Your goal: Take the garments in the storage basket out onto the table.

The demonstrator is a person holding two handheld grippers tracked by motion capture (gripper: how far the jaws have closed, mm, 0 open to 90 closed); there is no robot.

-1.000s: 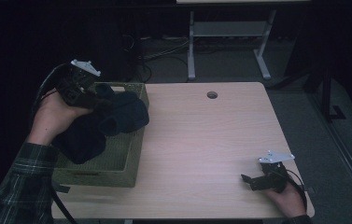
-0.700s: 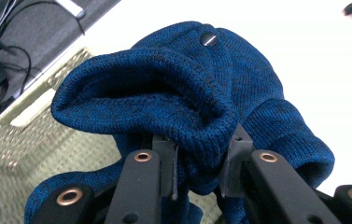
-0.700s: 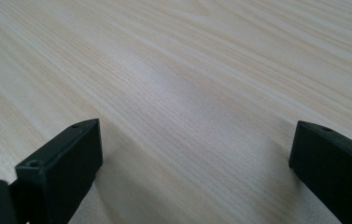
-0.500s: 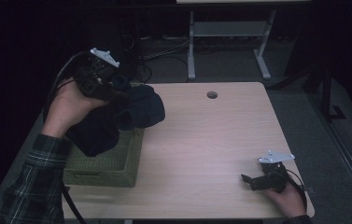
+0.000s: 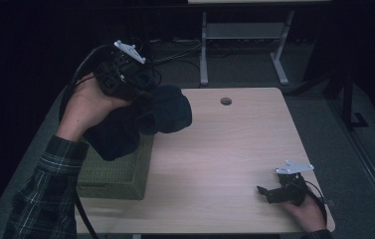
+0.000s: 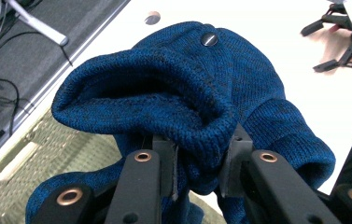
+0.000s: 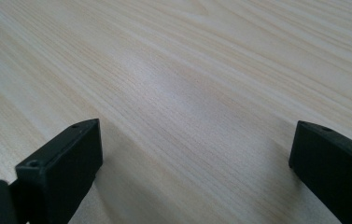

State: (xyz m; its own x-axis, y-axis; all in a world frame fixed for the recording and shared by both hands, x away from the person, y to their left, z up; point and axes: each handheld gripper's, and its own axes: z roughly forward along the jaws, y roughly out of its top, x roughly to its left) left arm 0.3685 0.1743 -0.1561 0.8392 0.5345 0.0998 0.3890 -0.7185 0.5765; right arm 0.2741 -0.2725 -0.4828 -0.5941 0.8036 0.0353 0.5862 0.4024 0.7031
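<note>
A dark blue knitted garment (image 5: 145,117) with a button hangs above the woven olive basket (image 5: 118,172) at the table's left side. My left gripper (image 5: 140,99) is shut on a fold of it; in the left gripper view the blue knit (image 6: 187,102) is pinched between the two pads, with my left gripper (image 6: 204,161) at the bottom. My right gripper (image 5: 264,191) rests low on the table near the front right corner, jaws wide apart. In the right gripper view my right gripper (image 7: 194,154) has only bare wood between its fingers.
The light wooden table (image 5: 225,149) has a round cable hole (image 5: 226,101) near its far edge. A white desk frame (image 5: 244,45) and cables lie on the dark floor behind. The other gripper (image 6: 346,32) shows far off in the left gripper view.
My left gripper has lifted the blue garment up out of the basket and carried it right toward the table's middle. The right gripper has stayed put.
</note>
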